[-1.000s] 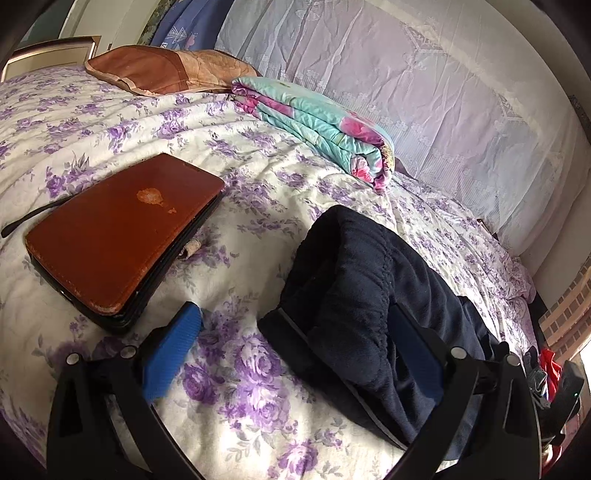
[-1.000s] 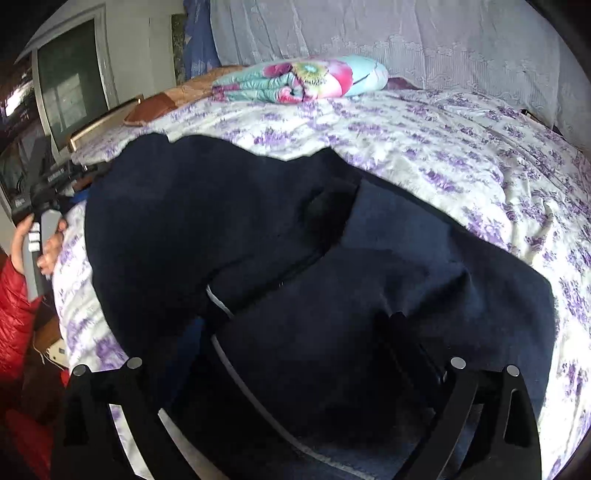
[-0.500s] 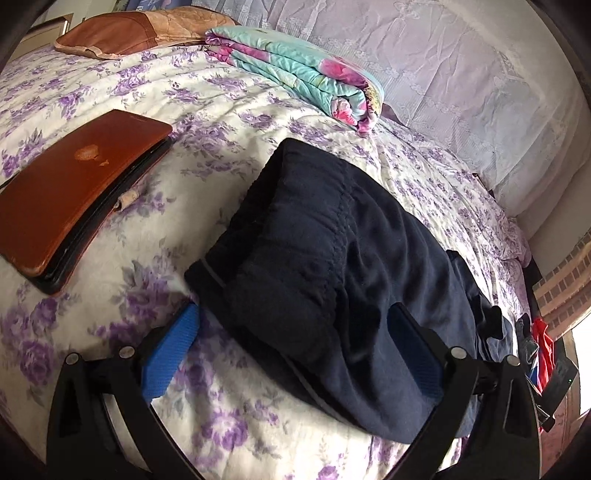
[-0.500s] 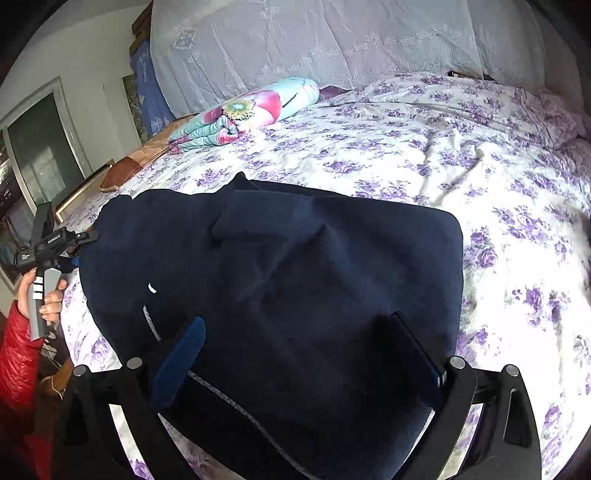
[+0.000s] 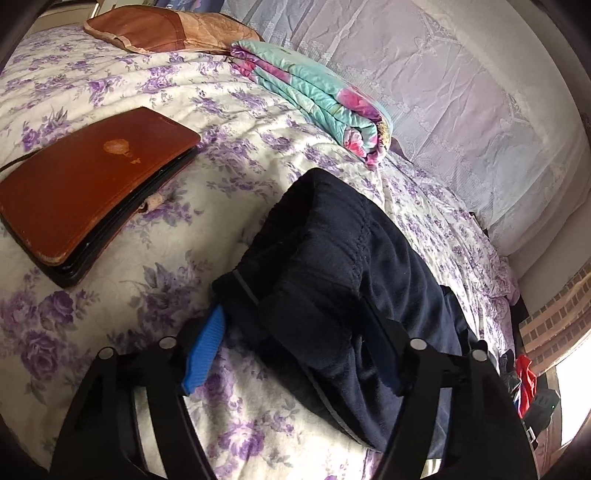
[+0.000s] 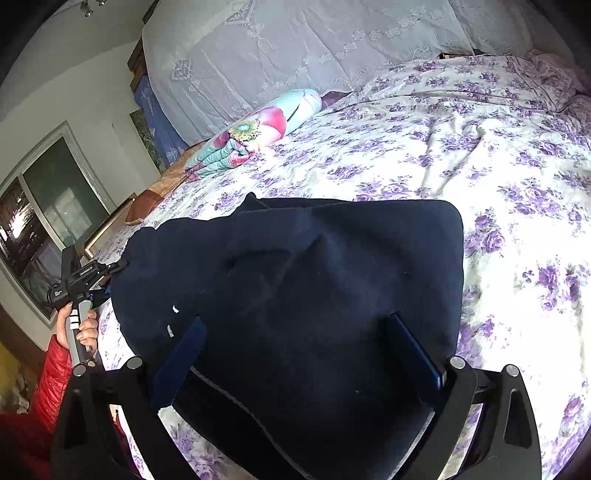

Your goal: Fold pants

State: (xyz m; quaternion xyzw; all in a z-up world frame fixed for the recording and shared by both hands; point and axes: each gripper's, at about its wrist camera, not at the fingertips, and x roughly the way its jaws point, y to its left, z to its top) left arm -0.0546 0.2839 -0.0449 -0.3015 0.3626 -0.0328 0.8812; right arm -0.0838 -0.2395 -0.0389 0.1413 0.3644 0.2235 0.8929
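Note:
The dark navy pants (image 5: 343,280) lie folded in a thick bundle on the floral bed sheet (image 5: 192,221), with a thin grey stripe along one edge. They also fill the middle of the right wrist view (image 6: 314,295). My left gripper (image 5: 295,350) is open, its fingers standing either side of the near end of the bundle. My right gripper (image 6: 299,354) is open, its fingers wide apart over the pants' other end. The left gripper, held by a hand in a red sleeve, shows at the left of the right wrist view (image 6: 79,284).
A brown laptop case (image 5: 85,192) lies on the sheet left of the pants. A rolled teal and pink quilt (image 5: 317,99) and a brown pillow (image 5: 162,31) lie farther back. A lace-covered headboard (image 5: 461,85) bounds the bed. The sheet right of the pants (image 6: 517,206) is bare.
The right gripper has let go and pulled back, leaving the folded half lying flat on the pants. The left gripper has edged closer to the bundle's end.

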